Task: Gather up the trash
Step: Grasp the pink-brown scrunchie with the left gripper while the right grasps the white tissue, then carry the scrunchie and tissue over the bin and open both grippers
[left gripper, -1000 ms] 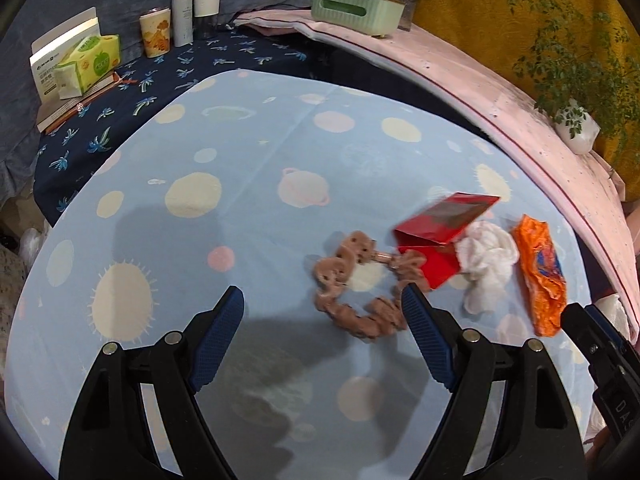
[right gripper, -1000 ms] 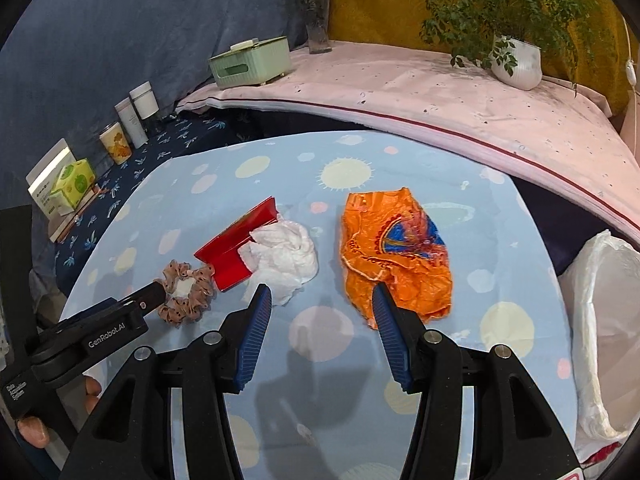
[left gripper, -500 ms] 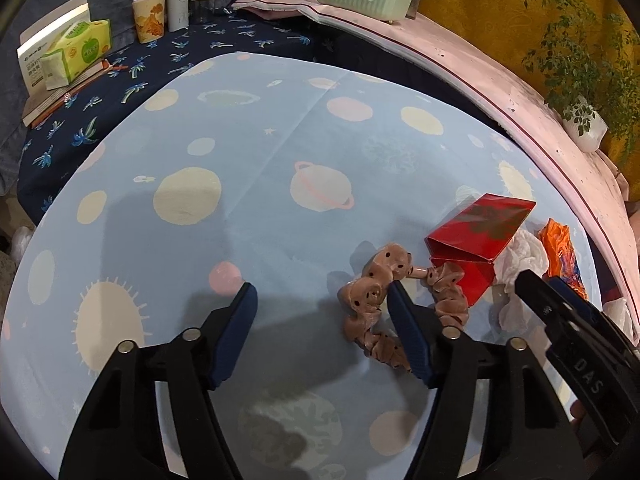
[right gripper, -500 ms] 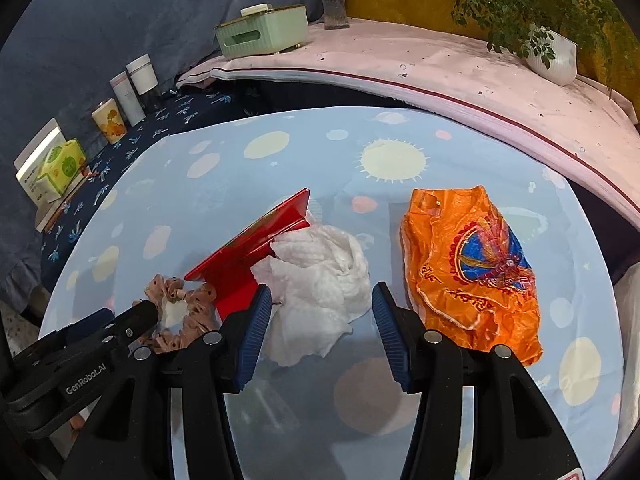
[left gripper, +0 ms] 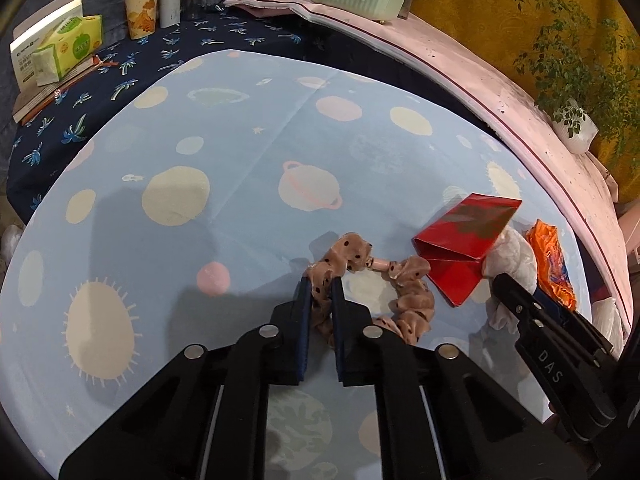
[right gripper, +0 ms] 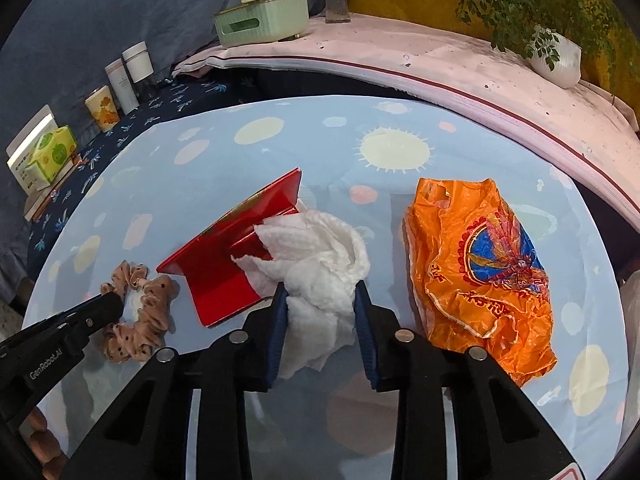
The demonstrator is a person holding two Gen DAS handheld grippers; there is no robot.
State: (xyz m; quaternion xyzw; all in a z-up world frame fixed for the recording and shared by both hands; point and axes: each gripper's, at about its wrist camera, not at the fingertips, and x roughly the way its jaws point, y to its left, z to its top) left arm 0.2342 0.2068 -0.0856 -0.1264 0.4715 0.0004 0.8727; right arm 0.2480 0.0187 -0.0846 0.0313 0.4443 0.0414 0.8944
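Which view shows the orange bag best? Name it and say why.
The right wrist view. There the orange bag lies whole and unobstructed on the cloth, its blue and red print readable. In the left wrist view only a narrow strip of it shows at the right edge, behind the right gripper.

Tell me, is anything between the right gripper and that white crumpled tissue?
Nothing visible. The right gripper is closing with the white tissue already between its pads; the red box lies beside it.

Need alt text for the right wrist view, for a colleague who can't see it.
The right gripper is closing on a crumpled white tissue lying against a red folded card. An orange plastic bag lies right, a pink scrunchie left.
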